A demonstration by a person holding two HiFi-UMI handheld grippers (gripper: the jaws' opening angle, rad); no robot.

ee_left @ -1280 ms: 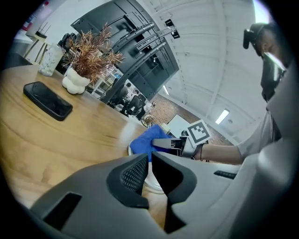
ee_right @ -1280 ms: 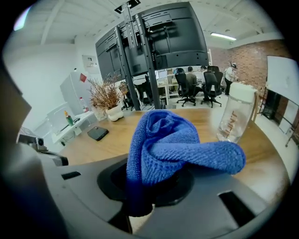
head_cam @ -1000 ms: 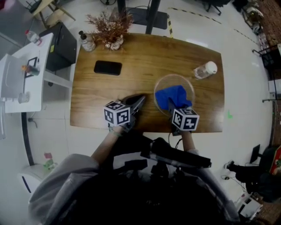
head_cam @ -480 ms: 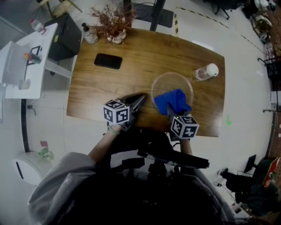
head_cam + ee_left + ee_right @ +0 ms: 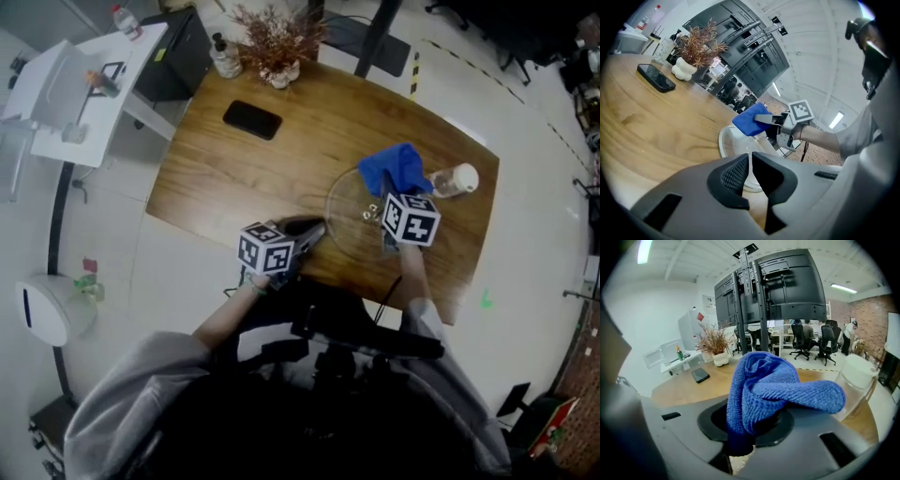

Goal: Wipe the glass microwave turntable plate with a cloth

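Left hand-held gripper [image 5: 750, 174]: jaws nearly closed, pinching the near-left rim of the glass turntable plate [image 5: 349, 232]. Right hand-held gripper [image 5: 749, 430]: jaws clamped on a bunched blue cloth [image 5: 764, 380], which is held over the plate's far rim – contact between cloth and glass cannot be confirmed. The plate lies flat on the wooden surface [image 5: 216, 178], close to the person's edge. A clear plastic bottle with a white cap [image 5: 457, 180] lies just beyond the plate on the right, near the cloth. A black phone [image 5: 252, 119] lies well to the plate's far left; a dried plant in a white vase [image 5: 278, 45] stands beyond it at the surface's far edge.
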